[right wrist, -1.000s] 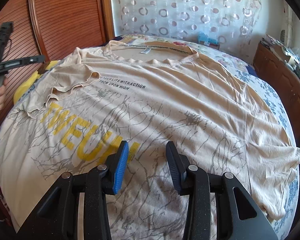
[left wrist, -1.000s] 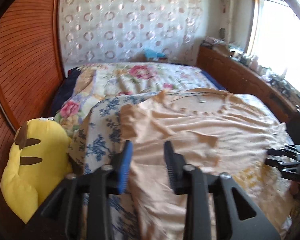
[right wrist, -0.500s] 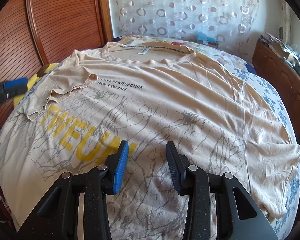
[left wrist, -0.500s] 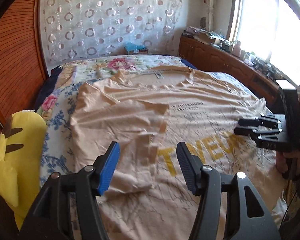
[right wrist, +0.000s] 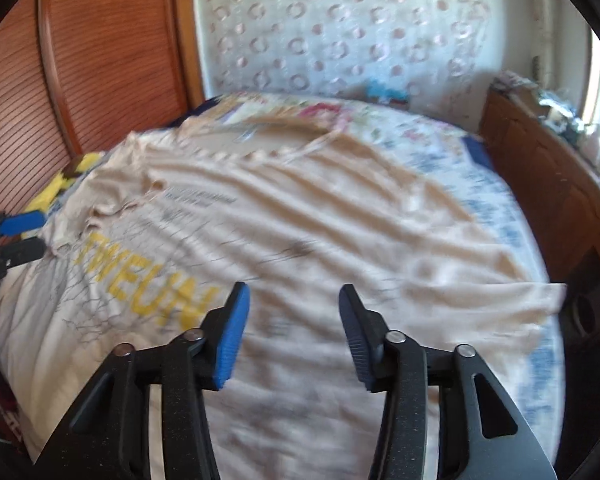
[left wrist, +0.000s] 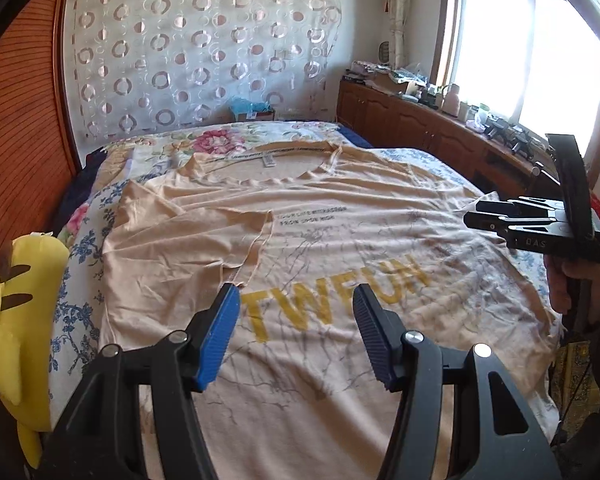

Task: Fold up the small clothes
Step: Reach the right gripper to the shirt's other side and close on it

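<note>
Tongs first: the left gripper (left wrist: pixel 296 330) hangs with its jaws spread wide and nothing between them, above the lower left part of the shirt (left wrist: pixel 340 264). The right gripper (right wrist: pixel 294 330) is likewise wide apart and empty, above the shirt's lower middle; its view is blurred. The shirt lies face up across the bed (left wrist: pixel 80 280), collar toward the far edge, its left sleeve (left wrist: pixel 204 236) folded inward over the chest. The right sleeve (right wrist: pixel 536 296) reaches the bed's right edge. A yellow plush toy (left wrist: pixel 16 320) sits at the bed's left edge against the wooden wall (left wrist: pixel 16 120). A wooden cabinet (left wrist: pixel 432 128) runs just beside the right edge.
</note>
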{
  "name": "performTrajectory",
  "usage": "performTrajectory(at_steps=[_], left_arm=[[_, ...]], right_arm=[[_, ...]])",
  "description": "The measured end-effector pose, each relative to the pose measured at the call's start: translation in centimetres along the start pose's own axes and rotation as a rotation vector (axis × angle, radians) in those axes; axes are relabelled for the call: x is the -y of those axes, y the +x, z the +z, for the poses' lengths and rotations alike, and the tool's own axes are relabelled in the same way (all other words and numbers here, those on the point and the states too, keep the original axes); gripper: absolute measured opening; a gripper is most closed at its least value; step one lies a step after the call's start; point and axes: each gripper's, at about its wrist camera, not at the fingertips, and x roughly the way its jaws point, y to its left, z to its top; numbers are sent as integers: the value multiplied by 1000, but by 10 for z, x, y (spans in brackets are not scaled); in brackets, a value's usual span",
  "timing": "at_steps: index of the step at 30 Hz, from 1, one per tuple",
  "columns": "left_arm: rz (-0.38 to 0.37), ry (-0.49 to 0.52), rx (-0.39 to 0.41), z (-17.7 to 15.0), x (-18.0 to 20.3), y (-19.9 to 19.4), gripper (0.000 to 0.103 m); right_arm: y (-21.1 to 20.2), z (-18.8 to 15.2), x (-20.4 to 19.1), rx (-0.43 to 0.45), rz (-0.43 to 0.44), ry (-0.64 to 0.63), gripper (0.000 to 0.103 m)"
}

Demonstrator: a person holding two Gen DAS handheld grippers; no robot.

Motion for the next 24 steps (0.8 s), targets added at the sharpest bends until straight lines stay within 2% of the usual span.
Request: performTrajectory(at_steps=[7, 13, 19, 24], left_arm=[[-8, 26, 28, 5, 20, -9, 58], [-17, 25, 25, 4, 28, -8, 58], [-19, 30, 18, 1, 32, -6, 58], [-19, 26, 16, -1, 33, -6, 58]], right_arm=[[-22, -15, 79, -4, -125, 93, 49], [-20, -33, 124, -52, -190, 152, 49], [-10, -46, 142, -99, -197, 184, 49], [-8, -47, 144, -100, -170, 177, 49]])
